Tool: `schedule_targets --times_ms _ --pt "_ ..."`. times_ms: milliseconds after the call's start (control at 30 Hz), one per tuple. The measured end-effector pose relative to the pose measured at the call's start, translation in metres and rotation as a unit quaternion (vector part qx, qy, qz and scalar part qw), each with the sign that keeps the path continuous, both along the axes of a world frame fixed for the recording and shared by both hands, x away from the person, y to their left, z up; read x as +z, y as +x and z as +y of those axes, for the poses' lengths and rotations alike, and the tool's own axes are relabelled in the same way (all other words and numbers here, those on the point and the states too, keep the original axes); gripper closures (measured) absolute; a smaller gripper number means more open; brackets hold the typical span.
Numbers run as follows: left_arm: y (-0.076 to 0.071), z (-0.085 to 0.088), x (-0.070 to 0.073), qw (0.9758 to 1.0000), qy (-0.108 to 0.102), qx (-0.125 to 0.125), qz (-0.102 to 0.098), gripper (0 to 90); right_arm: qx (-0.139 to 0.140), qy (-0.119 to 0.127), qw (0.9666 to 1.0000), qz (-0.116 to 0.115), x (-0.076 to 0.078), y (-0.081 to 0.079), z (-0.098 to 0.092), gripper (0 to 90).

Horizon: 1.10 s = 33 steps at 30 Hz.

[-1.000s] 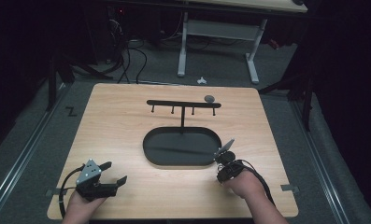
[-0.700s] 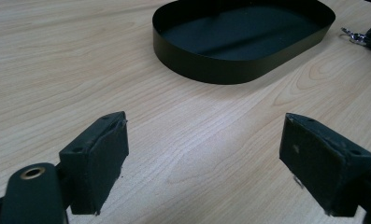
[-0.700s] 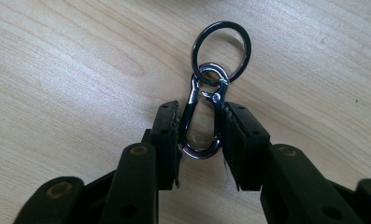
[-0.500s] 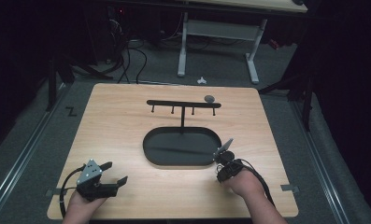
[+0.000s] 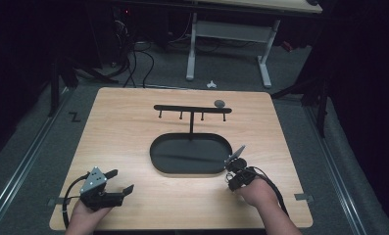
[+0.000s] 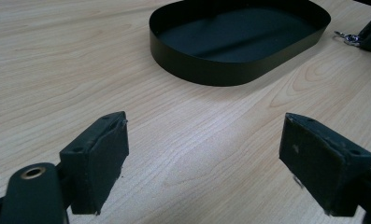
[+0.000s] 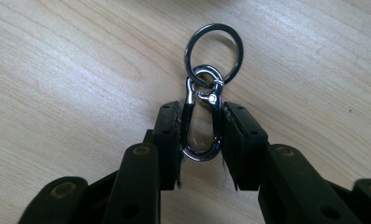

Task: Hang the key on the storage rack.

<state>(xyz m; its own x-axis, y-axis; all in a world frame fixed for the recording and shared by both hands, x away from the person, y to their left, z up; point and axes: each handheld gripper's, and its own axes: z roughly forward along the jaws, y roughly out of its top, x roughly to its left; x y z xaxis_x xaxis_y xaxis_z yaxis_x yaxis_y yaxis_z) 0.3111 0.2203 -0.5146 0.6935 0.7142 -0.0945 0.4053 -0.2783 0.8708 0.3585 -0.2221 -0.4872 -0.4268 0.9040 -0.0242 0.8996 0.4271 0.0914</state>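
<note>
A silver snap clasp (image 7: 189,105) with a dark key ring (image 7: 213,27) linked to its top lies against the wooden table (image 5: 123,132). My right gripper (image 7: 202,126) is shut on the clasp, one pad on each long side, and the ring sticks out past the fingertips. In the high view the right gripper (image 5: 231,177) sits just off the right end of the black oval tray (image 5: 189,171). My left gripper (image 5: 122,180) rests near the front left of the table, open, with bare wood between its pads (image 6: 101,154). The tray (image 6: 206,70) lies ahead of it.
A black T-shaped rack (image 5: 191,108) with several small hooks rises behind the tray. A small grey round object (image 5: 219,103) sits at its right end. Beyond the table's far edge stand a white desk frame (image 5: 231,34) and cables on the floor.
</note>
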Motion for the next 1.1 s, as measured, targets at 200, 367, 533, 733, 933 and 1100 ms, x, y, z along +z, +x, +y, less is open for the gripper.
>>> schedule_targets --times_ms 200,367,533,733,933,1100 --pt "0.001 0.001 0.000 1.0000 -0.003 0.001 0.000 16.2 -0.008 0.009 0.9999 -0.011 0.009 0.000 -0.004 68.3" --pt "0.000 0.001 0.000 1.0000 -0.005 0.001 -0.001 16.2 -0.011 0.016 0.9997 -0.017 0.018 -0.002 -0.005 68.3" --pt "0.000 0.000 0.000 1.0000 -0.002 -0.002 0.000 16.2 -0.020 0.029 0.9991 -0.022 0.025 -0.002 -0.008 68.3" --pt "0.001 0.001 0.000 1.0000 -0.003 -0.001 -0.001 16.2 -0.029 0.041 0.9983 -0.031 0.033 -0.003 -0.013 68.3" --pt "0.001 0.000 0.000 1.0000 -0.003 -0.001 0.000 16.2 -0.029 0.046 0.9982 -0.026 0.041 -0.004 -0.014 68.3" --pt "0.001 0.000 0.000 1.0000 -0.003 -0.001 0.000 16.2 -0.032 0.048 0.9976 -0.038 0.052 -0.002 -0.016 68.3"
